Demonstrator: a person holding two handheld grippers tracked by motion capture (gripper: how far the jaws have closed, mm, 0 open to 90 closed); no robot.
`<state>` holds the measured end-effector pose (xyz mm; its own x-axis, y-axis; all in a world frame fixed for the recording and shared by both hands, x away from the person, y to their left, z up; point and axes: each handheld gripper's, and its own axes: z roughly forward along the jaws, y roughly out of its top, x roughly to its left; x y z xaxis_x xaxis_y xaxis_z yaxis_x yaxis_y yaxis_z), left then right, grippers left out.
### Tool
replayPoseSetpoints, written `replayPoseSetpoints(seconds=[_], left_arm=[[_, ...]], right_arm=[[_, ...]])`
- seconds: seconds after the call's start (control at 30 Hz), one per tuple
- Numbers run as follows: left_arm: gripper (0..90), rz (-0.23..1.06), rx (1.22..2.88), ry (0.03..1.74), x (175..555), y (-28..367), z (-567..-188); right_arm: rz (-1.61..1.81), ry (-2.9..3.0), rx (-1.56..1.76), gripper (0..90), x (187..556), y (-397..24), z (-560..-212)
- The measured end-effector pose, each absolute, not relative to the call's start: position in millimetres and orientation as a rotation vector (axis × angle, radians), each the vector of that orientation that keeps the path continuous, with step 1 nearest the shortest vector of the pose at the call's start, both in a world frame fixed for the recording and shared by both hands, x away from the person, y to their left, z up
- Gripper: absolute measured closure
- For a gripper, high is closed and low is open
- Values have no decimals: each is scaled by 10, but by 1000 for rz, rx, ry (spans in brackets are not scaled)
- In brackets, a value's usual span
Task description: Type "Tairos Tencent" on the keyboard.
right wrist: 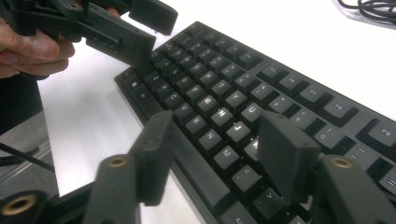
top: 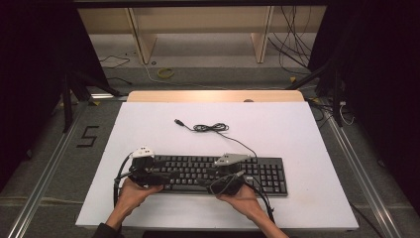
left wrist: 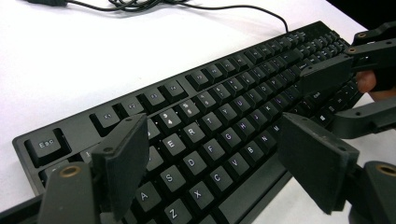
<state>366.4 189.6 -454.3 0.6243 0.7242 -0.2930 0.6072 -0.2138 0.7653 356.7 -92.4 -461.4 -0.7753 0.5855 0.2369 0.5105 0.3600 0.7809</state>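
Note:
A black keyboard [top: 257,171] lies on the white table [top: 277,134], near its front edge. Its thin black cable [top: 210,128] runs back to a small coil and ends in a USB plug [top: 180,122]. My left gripper [top: 153,173] hovers over the keyboard's left end, open; the left gripper view has its jaws either side of the letter keys [left wrist: 210,140]. My right gripper [top: 218,181] hangs over the keyboard's middle, open, with its jaws astride the J and N keys [right wrist: 219,126]. Each gripper points toward the other. Neither holds anything.
White table surface lies bare behind and to the right of the keyboard. A wooden strip [top: 213,95] runs along the table's far edge. Beyond it, the floor holds loose cables, a yellow coil [top: 166,73] and wooden shelf legs. Metal rails flank the table.

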Motion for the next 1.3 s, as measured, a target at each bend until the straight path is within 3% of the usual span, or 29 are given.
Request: replayPoseSetpoints(seconds=[0.57, 0.87, 1.3], left_arm=[[251, 168, 1890, 1059, 3574, 1934, -4575], [253, 179, 1864, 1051, 3516, 1948, -4583], [254, 192, 1839, 1021, 3413, 1962, -4604]], right_arm=[[1312, 2591, 976, 782, 3630, -765, -4674], [1282, 2596, 961, 891, 3650, -686, -4708], [1233, 2619, 960, 900, 3668, -624, -4771]])
